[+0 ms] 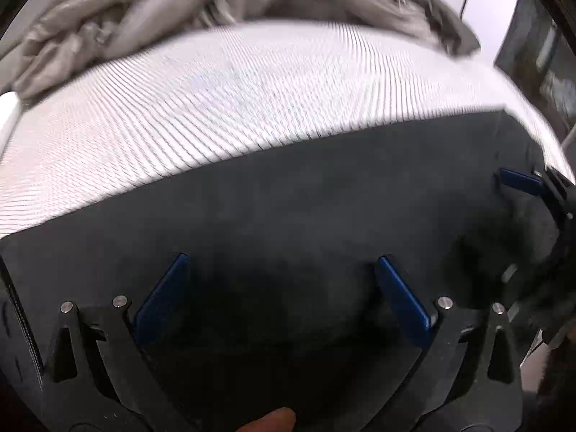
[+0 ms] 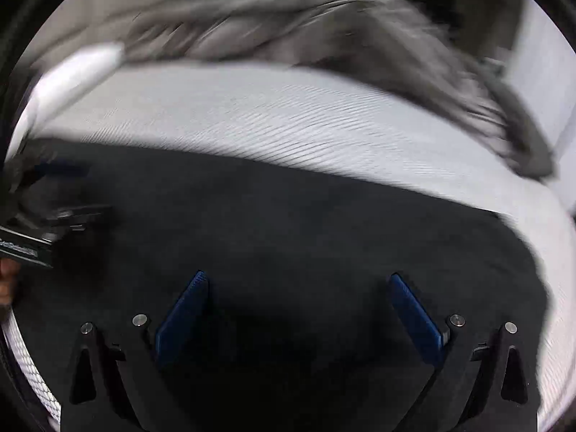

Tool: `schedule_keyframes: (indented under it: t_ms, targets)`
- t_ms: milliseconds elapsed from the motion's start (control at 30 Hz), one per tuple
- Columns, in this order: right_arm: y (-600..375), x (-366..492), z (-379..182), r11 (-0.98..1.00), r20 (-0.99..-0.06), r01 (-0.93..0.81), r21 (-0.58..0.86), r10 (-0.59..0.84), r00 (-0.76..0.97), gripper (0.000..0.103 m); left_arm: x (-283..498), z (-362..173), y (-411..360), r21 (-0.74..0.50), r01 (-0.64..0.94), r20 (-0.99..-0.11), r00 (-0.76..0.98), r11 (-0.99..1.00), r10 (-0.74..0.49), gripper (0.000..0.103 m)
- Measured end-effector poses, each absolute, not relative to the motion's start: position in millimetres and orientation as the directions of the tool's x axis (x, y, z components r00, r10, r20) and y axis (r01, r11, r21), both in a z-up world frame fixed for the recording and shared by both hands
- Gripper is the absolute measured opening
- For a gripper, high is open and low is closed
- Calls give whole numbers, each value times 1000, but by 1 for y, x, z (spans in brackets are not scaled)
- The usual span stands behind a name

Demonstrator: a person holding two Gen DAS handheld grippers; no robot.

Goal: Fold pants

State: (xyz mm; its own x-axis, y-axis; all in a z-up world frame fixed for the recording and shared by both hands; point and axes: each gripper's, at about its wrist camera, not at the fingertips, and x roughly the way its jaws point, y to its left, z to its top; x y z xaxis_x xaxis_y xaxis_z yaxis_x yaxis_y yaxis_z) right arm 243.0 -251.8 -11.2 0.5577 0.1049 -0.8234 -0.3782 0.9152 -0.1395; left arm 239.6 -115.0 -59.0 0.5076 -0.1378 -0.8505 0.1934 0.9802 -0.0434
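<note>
1. your left gripper (image 1: pixel 280 295) is spread wide, blue pads well apart, nothing between them. it hangs over the dark pants (image 1: pixel 288 216), so it's placed to come down on cloth, not holding any.
2. your right gripper (image 2: pixel 298 309) is the same: wide open, empty, over the same dark fabric.
3. the pants lie flat on the white ribbed bed cover (image 1: pixel 216 100), far edge straight and smooth. looks like a fold already laid, or a panel flattened for the next one; can't tell which.
4. both tools sit side by side along the near edge. probably so you can pinch two spots and lift evenly.
5. the grey bundle of cloth (image 1: pixel 126 18) sits at the far side, apart from the pants and out of the way.
6. frames are blurred, so seam and waistband detail is unreadable.
</note>
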Motion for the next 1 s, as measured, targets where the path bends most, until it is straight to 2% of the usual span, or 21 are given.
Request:
schedule_keyframes:
  t_ms: [67,133,233,267,300,367,433,500,567,700,800,833,900,967,1000]
  targets:
    - [-247,249,-26,879,-833,-432,-202,78,548,101,239,-68,-114,-16,188,-863,494,982,-109,103]
    - [-275,255,-26,893,-804,-363,-267,2,595,102,235,-68,-103,-19,169,-860,499,985,-102,103]
    - [-364,282,-35,935,-747,2,-354,-284,601,102,233,-67,-70,10,90,-860,509,996,-38,103]
    - [-393,287,-40,930,-740,116,-350,-350,575,102,236,-68,-59,0,78,-859,511,997,-40,103]
    - [-425,287,-42,946,-776,204,-253,-324,542,102,237,-67,-49,-9,48,-859,510,999,-32,103]
    - [-442,284,-37,966,-800,229,-120,-231,554,102,238,-66,-37,-36,6,-861,507,999,-34,103]
    - [-427,287,-23,951,-767,233,-205,-304,565,102,233,-60,-37,-39,-15,-854,520,999,-26,102]
    - [-394,283,-2,919,-697,222,-326,-393,600,102,229,-52,-45,-23,-24,-839,544,999,-6,102]
    - [-368,295,17,918,-642,183,-351,-379,667,102,229,-43,-58,-36,-11,-820,572,999,-24,102]
    - [-296,296,20,977,-705,-86,-197,-81,704,102,243,-43,-89,-52,18,-812,581,999,-52,102]
    - [-222,313,-10,945,-772,-283,-161,58,633,98,261,-55,-106,-26,29,-832,554,999,-37,102]
    - [-212,320,-19,933,-786,-321,-164,73,613,96,263,-62,-110,-11,31,-844,536,999,-26,102]
    - [-205,320,-34,918,-814,-350,-187,55,578,85,273,-70,-103,-30,29,-848,528,999,-40,102]
    - [-229,322,-43,915,-800,-331,-231,15,600,86,273,-71,-97,-50,38,-846,529,998,-62,102]
    - [-249,312,-40,917,-784,-284,-280,-48,619,86,272,-71,-97,-45,45,-845,531,998,-62,102]
